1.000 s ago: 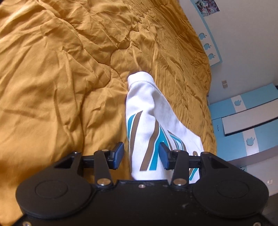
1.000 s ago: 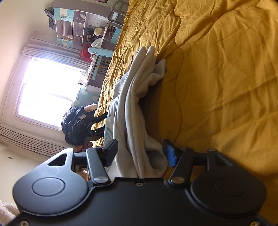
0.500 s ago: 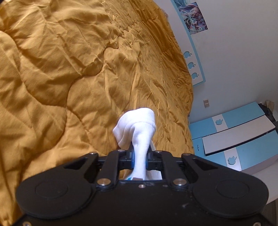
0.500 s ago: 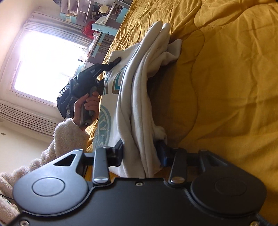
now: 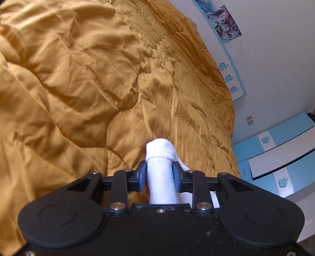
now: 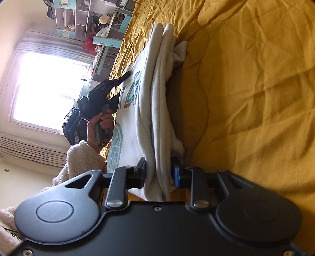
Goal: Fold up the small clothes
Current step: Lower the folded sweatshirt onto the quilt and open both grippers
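A small white shirt with teal and brown print is held up over the mustard bedspread. My left gripper (image 5: 159, 175) is shut on a bunched fold of the white shirt (image 5: 160, 157), whose rounded end sticks out past the fingertips. My right gripper (image 6: 159, 173) is shut on several layers of the same shirt (image 6: 155, 98), which stretches away from it edge-on. The left gripper (image 6: 126, 75) also shows in the right wrist view, pinching the shirt's far edge by the print.
The mustard quilted bedspread (image 5: 78, 88) fills both views. A white wall with blue trim and a blue-and-white cabinet (image 5: 275, 153) stand past the bed's edge. A bright window (image 6: 49, 92) and cluttered shelves (image 6: 88, 15) lie beyond the shirt.
Both grippers closed from open onto the shirt. The shirt was lifted off the bedspread and now hangs stretched between them; the left view tilted up.
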### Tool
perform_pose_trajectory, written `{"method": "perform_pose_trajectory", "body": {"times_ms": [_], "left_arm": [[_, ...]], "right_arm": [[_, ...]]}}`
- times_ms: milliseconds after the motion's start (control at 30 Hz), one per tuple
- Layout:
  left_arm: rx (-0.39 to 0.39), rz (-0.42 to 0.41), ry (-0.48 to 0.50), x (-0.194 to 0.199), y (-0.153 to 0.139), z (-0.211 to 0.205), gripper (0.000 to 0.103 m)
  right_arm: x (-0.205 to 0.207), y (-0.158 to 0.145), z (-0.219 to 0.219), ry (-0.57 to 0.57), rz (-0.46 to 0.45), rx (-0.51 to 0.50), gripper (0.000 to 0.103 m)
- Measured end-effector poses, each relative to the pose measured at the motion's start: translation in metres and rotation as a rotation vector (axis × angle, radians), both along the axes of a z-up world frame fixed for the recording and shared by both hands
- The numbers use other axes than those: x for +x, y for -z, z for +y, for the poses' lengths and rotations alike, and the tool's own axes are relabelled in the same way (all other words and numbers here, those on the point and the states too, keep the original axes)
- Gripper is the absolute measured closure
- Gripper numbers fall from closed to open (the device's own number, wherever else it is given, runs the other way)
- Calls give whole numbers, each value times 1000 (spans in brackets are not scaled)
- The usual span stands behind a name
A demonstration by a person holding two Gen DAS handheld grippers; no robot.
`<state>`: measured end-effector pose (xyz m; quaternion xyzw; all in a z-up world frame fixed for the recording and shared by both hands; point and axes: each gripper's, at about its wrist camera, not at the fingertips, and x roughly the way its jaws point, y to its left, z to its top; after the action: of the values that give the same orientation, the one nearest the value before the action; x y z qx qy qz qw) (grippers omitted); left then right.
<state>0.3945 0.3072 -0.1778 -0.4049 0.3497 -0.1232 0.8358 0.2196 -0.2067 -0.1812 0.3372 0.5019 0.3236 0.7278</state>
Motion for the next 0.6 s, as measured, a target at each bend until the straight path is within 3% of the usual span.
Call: {"method": "perform_pose_trajectory", "body": {"times_ms": [100, 200, 300, 467, 600], "left_arm": [[101, -81, 5, -26, -47, 6, 71], [178, -193, 42, -75, -93, -8, 64], [280, -268, 95, -136, -120, -43, 62], [350, -271, 148, -224, -104, -98, 61], [342, -200, 179, -257, -68, -127, 60]], "right_arm": [[-12, -32, 3, 14, -100, -135, 58], [-31, -69, 7, 77, -277, -262, 58], [-49, -95, 26, 61, -430, -294, 58], [-75, -99, 91, -80, -637, -563, 58], [-80, -87, 108, -88, -594, -623, 59]]}}
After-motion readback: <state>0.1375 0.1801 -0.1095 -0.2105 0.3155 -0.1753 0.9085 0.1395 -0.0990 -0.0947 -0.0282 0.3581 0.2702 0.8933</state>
